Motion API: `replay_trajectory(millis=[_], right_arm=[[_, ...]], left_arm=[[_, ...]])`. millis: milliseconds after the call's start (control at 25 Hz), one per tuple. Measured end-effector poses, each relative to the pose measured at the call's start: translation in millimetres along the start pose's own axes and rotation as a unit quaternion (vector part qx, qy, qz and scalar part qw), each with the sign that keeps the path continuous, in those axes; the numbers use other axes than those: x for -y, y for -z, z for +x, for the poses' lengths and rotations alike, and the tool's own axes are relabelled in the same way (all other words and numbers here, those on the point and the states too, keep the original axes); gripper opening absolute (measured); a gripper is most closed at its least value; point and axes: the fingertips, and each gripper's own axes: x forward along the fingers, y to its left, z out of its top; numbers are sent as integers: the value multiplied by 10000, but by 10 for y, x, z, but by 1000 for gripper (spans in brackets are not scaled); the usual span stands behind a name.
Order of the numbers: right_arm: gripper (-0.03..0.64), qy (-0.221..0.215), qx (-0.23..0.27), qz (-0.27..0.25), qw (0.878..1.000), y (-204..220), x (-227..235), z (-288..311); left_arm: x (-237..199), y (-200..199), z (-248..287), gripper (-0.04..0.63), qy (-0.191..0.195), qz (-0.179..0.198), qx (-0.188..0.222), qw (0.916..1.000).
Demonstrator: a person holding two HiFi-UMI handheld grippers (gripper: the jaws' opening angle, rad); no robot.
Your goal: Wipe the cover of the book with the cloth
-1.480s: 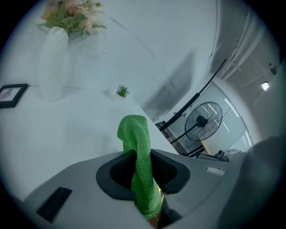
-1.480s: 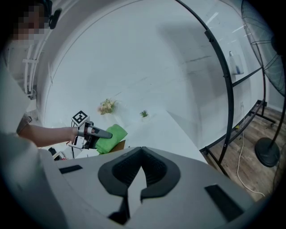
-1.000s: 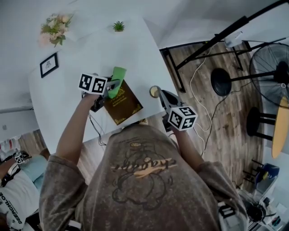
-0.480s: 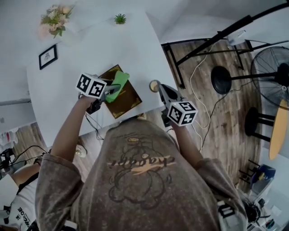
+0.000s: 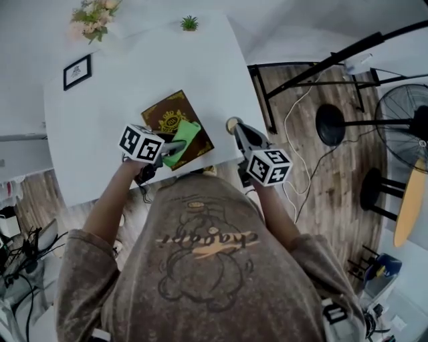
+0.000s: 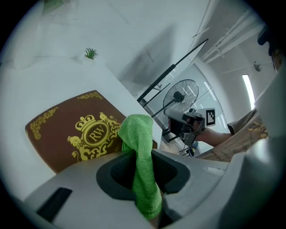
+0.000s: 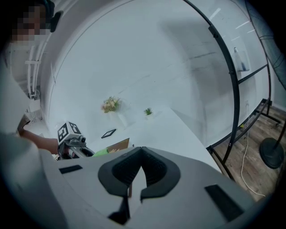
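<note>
Book: one brown book with a gold crest, flat on the white desk near its front edge.
Cloth: one green cloth, over the book's near corner.
Left gripper: jaws clamped on the cloth.
Right gripper: jaws together, empty, beside the desk's right edge, apart from the book.
Around: one potted plant, one bouquet and one picture frame at the desk's far side.
In the way: the cloth and left gripper hide the book's near corner.

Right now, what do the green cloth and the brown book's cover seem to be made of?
Green cloth: likely microfibre fabric; fuzzy nap, limp folds. Brown book cover: smooth, matte, perhaps leatherette or coated board; gold stamped crest and corner ornaments look metallic.
</note>
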Motion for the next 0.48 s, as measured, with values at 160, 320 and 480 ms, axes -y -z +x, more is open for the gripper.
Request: replay_trajectory(millis=[160,320,480], right_arm=[[2,-102,0,-2,9999,-11,-73,29],[2,-196,54,-29,9998,-63,-153,45],[2,-308,168,-83,9994,-196,-241,12]], left_arm=[[158,129,35,80,140,-309,154,9993],[414,236,71,80,666,-836,345,9937],[585,-77,-113,80,826,-954,1207,9846]])
